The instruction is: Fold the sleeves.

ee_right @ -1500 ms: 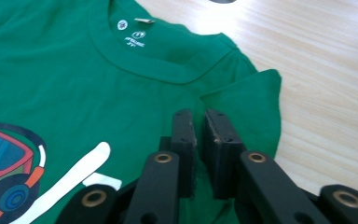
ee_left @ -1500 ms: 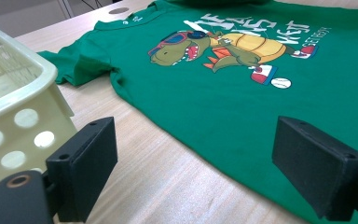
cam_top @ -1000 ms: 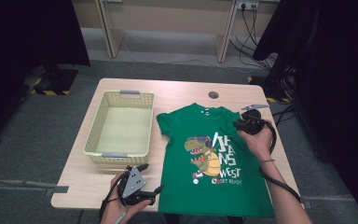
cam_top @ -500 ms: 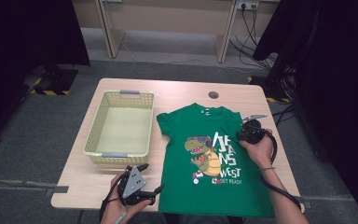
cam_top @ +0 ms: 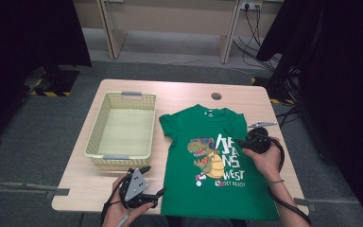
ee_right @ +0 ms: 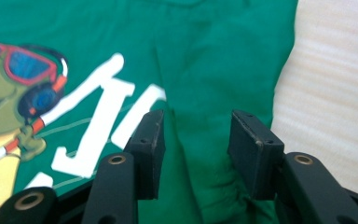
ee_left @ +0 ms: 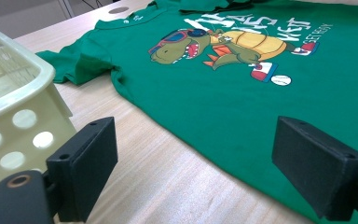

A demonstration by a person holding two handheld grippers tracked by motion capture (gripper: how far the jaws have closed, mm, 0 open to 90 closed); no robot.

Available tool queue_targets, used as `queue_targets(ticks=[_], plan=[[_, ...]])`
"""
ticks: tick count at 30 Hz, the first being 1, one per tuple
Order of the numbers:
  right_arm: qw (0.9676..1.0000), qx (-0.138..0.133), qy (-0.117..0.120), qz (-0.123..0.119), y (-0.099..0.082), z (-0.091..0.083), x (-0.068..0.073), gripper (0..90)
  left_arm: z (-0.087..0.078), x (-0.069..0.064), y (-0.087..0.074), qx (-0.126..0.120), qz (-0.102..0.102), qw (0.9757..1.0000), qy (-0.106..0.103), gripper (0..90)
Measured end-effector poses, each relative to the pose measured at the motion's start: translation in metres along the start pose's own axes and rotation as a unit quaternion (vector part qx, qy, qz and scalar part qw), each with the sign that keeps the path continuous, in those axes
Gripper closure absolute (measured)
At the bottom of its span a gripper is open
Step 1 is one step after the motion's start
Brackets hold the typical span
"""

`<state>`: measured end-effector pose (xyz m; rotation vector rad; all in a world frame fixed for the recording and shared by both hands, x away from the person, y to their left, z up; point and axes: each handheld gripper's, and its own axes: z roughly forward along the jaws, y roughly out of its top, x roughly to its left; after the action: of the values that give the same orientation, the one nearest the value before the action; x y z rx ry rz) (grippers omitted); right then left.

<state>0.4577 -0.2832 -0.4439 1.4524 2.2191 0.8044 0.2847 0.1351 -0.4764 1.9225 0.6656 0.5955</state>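
Note:
A green T-shirt [cam_top: 203, 137] with a dinosaur print lies flat on the wooden table [cam_top: 179, 94]. My right gripper [cam_top: 240, 142] rests low on the shirt's right side, beside the white lettering. In the right gripper view its jaws [ee_right: 196, 149] have just been opening. They stand apart over a raised fold of the green cloth [ee_right: 205, 60], and the pads do not press it. My left gripper [cam_top: 155, 180] sits by the shirt's near left hem, open wide. In the left gripper view [ee_left: 200, 154] bare table and the shirt's edge [ee_left: 223, 93] lie between its jaws.
A pale yellow perforated basket [cam_top: 97, 127] stands left of the shirt, and its wall [ee_left: 9, 93] is close to my left jaw. A round cable hole [cam_top: 216, 96] sits at the table's far side. Dark curtains and cables surround the table.
The right hand has slid toward the near side along the shirt's right edge and lowered onto it. Its jaws stand wider apart. The left hand has stayed put.

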Motion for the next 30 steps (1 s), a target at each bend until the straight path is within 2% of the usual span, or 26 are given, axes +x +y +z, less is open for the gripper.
queue_targets(ticks=[4, 5, 8, 21, 26, 28, 29, 30], plan=[[0.9999, 0.009, -0.009, 0.003, -0.008, 0.008, -0.002, 56.5, 0.0, 0.0, 0.0, -0.001, -0.002, 1.0, 0.0, 13.3], [0.9999, 0.001, -0.01, 0.002, -0.009, 0.008, -0.003, 57.5, 0.0, 0.0, 0.0, -0.001, -0.002, 1.0, -0.001, 13.3], [0.9999, -0.003, -0.015, -0.002, -0.009, 0.009, -0.006, 57.6, 0.0, 0.0, 0.0, -0.001, 0.001, 1.0, 0.0, 13.3], [0.9995, -0.013, -0.027, 0.012, -0.013, 0.008, -0.013, 58.5, 0.0, -0.001, 0.0, 0.0, 0.001, 1.0, -0.001, 13.3], [0.9995, -0.013, -0.026, 0.009, -0.013, 0.008, -0.016, 58.5, 0.0, -0.001, 0.0, 0.001, 0.001, 1.0, -0.001, 13.3], [0.9995, -0.009, -0.027, 0.013, -0.012, 0.008, -0.017, 58.1, 0.0, -0.001, 0.0, 0.0, 0.001, 1.0, 0.0, 13.3], [0.9995, -0.003, -0.027, 0.015, -0.009, 0.008, -0.016, 54.3, 0.0, -0.001, 0.0, 0.001, 0.0, 1.0, -0.001, 13.3], [0.9996, -0.007, -0.023, 0.016, -0.007, 0.006, -0.015, 53.5, 0.0, -0.001, 0.0, 0.001, 0.0, 1.0, -0.001, 13.3]])
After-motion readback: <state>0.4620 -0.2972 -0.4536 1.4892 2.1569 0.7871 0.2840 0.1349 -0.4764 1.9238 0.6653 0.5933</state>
